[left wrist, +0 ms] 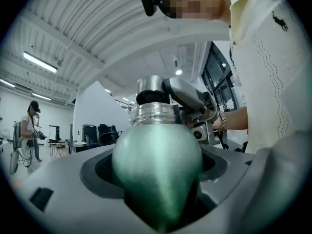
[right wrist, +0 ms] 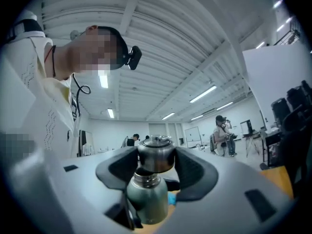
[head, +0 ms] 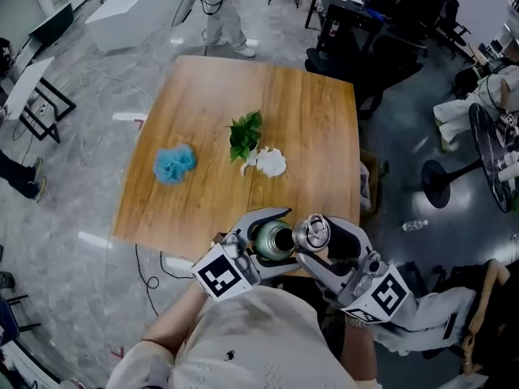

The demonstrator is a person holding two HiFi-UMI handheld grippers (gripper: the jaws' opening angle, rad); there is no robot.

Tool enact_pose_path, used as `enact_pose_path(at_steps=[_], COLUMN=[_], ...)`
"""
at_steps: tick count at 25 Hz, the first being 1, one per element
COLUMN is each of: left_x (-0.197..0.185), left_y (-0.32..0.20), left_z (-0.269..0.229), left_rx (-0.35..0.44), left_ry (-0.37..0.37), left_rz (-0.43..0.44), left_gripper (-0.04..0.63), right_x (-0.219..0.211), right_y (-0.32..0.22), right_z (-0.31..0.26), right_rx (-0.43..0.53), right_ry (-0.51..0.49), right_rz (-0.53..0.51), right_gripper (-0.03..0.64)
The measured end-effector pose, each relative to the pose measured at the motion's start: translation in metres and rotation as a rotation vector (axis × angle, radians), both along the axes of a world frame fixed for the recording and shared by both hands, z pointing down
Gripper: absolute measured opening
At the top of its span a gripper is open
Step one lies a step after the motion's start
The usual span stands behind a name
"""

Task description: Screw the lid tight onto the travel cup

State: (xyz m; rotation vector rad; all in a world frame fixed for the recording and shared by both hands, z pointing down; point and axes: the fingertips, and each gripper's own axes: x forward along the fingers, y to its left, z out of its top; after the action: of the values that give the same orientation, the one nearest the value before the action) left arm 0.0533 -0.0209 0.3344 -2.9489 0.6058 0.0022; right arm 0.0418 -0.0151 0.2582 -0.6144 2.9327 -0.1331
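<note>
Currently at the threading step. The travel cup (left wrist: 157, 165) is clamped round its body by the left gripper (head: 280, 241) and held off the table (head: 308, 120), over its near edge and close to the person's chest. The lid (right wrist: 156, 156) is pinched between the jaws of the right gripper (head: 315, 235) and sits on the neck (right wrist: 146, 181). Silver threads are exposed below it, so it is judged not tight. Next: the lid needs turning with the body kept fixed. The cup is matte green with a steel neck and a steel lid.
</note>
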Motion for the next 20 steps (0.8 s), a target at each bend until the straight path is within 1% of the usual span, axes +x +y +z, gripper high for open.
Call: enact_pose_path(at_steps=[4,7,9,12,15,17,20], left_x=[-0.011,-0.011,-0.007,-0.003,-0.005,-0.007,-0.008], left_y=[-0.002,0.003,0.01,0.021,0.03,0.037,0.048], left_z=[0.001,0.001,-0.002,-0.009,-0.019,-0.021,-0.02], left_rx=[-0.012,-0.039,-0.038,-0.017,-0.004,-0.024,-0.052], left_ry=[0.022,0.05,0.059,0.06,0.107,0.112,0.111], left_rz=[-0.019,0.006,0.054,0.146,0.252,0.317,0.388], left_gripper=[0.405,0.405,0.405,0.405,0.405,0.405,0.405], right_x=[-0.017,-0.027,-0.031,-0.039,-0.044,-0.046,-0.048], right_y=[0.003,0.009,0.014,0.021,0.029,0.034,0.042], right_z=[0.007,0.013,0.016,0.013,0.011,0.013,0.015], right_rx=[-0.034,-0.058,-0.07,-0.079,-0.052,-0.037,-0.03], right_ry=[0.055,0.089,0.104,0.096,0.144,0.167,0.171], right_rz=[-0.06,-0.11,-0.149,-0.224,-0.275,-0.306,-0.352], right_gripper=[0.236,0.236,0.236,0.236,0.236,0.236,0.236])
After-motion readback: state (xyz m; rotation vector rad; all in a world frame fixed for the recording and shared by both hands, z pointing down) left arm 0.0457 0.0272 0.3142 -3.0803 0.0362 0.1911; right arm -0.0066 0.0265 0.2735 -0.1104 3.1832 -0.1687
